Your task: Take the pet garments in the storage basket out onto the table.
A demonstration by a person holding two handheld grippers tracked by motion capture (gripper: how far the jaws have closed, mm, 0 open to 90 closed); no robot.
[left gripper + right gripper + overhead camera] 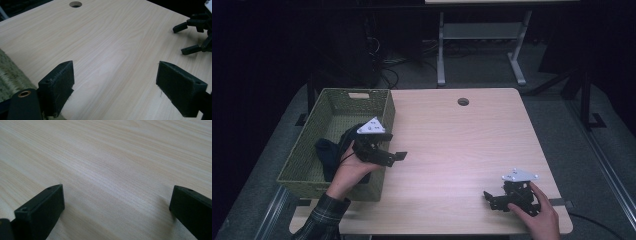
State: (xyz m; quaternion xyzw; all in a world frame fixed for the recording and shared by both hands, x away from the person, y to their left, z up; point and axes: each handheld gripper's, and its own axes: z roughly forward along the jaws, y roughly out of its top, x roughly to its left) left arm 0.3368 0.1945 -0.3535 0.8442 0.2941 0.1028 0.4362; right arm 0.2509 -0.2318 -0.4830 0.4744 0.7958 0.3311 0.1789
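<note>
Basket (312, 150), table's left edge: dark cloth (329, 155) inside. Left gripper (115, 85) beside it, jaws apart, empty, likely just released. Right gripper (116, 210) low over bare table (452, 150), spread, idle.

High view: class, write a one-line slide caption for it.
Person's left gripper open beside a green basket holding dark cloth; right gripper open low over the table.

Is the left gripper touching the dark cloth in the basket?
Cannot tell. In the high view the left gripper overlaps the cloth in the basket, with the hand hiding any gap.
</note>
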